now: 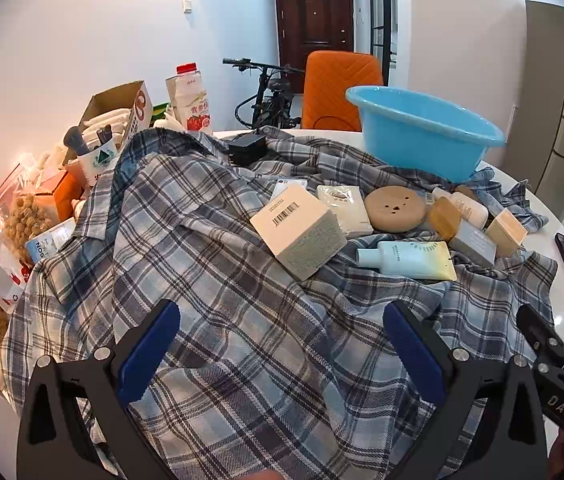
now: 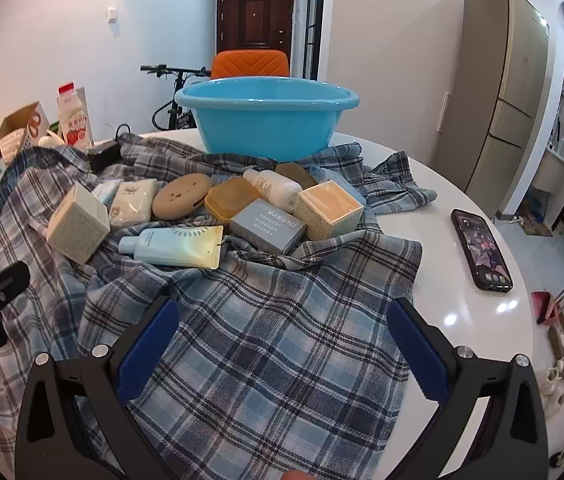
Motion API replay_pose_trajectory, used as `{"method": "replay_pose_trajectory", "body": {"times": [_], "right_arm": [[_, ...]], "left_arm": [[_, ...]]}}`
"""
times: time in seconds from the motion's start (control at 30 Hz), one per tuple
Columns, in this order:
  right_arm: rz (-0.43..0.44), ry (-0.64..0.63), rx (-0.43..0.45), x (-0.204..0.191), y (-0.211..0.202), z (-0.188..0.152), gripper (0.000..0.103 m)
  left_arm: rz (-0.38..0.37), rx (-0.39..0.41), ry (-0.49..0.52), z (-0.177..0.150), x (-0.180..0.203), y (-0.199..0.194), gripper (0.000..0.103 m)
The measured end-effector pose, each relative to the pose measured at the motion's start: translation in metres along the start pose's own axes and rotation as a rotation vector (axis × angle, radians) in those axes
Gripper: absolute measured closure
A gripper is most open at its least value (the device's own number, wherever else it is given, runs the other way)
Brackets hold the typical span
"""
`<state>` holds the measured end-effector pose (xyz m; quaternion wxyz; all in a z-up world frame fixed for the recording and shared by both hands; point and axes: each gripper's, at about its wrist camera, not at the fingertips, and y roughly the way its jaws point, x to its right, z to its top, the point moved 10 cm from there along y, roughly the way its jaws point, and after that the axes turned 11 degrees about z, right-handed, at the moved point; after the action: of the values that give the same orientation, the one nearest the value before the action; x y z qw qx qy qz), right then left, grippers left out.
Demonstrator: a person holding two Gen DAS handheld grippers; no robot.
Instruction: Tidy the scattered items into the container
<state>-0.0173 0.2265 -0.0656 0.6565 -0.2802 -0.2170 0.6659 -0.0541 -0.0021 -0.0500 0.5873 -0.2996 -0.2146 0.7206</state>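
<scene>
With my left gripper [image 1: 282,356] and right gripper [image 2: 282,354] both spread and empty over the plaid shirt [image 2: 282,344], I'd pinch the light, squashy tube [image 2: 174,247] mid-table at its stiff cap, before the blue basin [image 2: 268,120] toward the far edge.

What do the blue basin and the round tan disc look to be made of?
Blue basin: apparently glossy moulded plastic, with light glinting on its rim. Round tan disc: matte, possibly wood or plastic; its small cut holes show no sheen, so the material stays uncertain.
</scene>
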Motion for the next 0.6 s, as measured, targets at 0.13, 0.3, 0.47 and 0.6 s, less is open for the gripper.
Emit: {"method": "replay_pose_trajectory", "body": {"times": [0.13, 0.3, 0.47, 0.6], "right_arm": [[-0.011, 0.006, 0.043, 0.002, -0.01, 0.004, 0.0], [-0.021, -0.011, 0.055, 0.004, -0.013, 0.007, 0.0], [-0.027, -0.019, 0.08, 0.007, -0.017, 0.008, 0.0], [-0.022, -0.026, 0.124, 0.004, -0.025, 0.011, 0.0]], "left_arm": [[-0.006, 0.04, -0.005, 0.004, -0.002, -0.005, 0.0], [-0.026, 0.091, 0.007, 0.012, -0.003, -0.011, 0.0], [-0.028, 0.136, 0.014, 0.018, -0.006, -0.016, 0.0], [-0.031, 0.153, 0.023, 0.019, -0.005, -0.018, 0.0]]}}
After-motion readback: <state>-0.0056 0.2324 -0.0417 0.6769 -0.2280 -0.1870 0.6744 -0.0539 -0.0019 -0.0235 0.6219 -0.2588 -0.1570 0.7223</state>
